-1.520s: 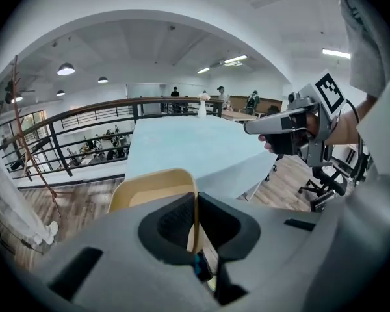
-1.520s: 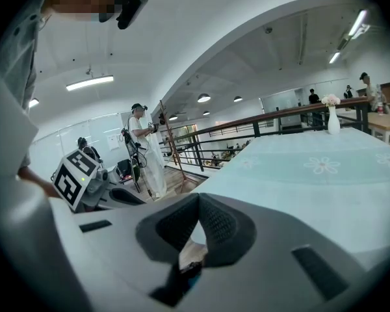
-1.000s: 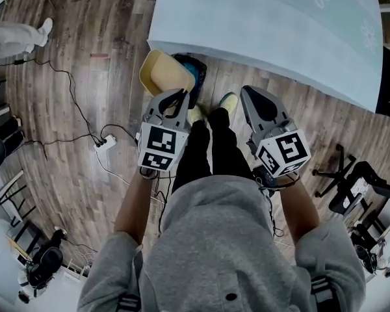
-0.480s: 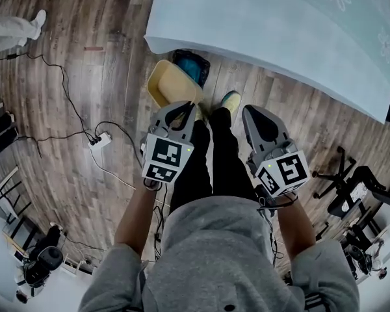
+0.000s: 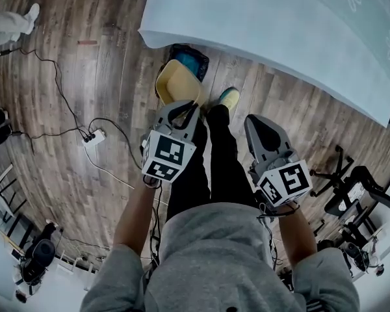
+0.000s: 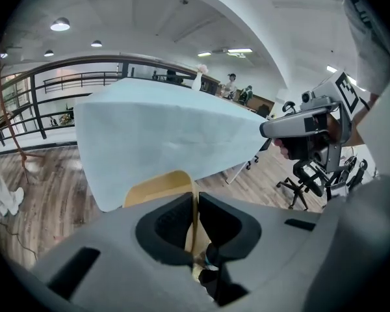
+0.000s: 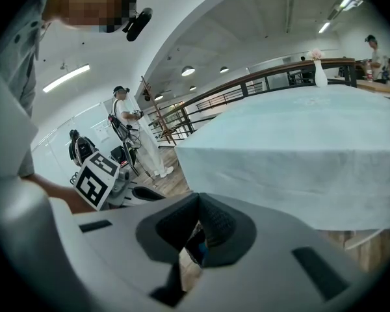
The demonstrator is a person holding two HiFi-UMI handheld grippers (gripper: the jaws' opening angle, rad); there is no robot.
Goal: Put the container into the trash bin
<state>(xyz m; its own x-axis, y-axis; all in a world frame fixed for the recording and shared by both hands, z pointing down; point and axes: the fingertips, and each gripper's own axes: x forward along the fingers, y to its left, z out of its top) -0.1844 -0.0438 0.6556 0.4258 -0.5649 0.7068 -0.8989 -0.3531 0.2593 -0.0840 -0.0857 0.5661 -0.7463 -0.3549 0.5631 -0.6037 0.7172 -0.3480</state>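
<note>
Lowered container (image 5: 175,83), rim pinched in left tool (image 5: 192,105), nears trash bin (image 5: 194,58).

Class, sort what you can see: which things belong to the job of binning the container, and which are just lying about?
Part of the job:
- yellow container, clamped by its rim in the left gripper
- trash bin, on the floor at the table's edge

Just lying about:
- table with a pale cloth
- power strip
- office chair
</note>
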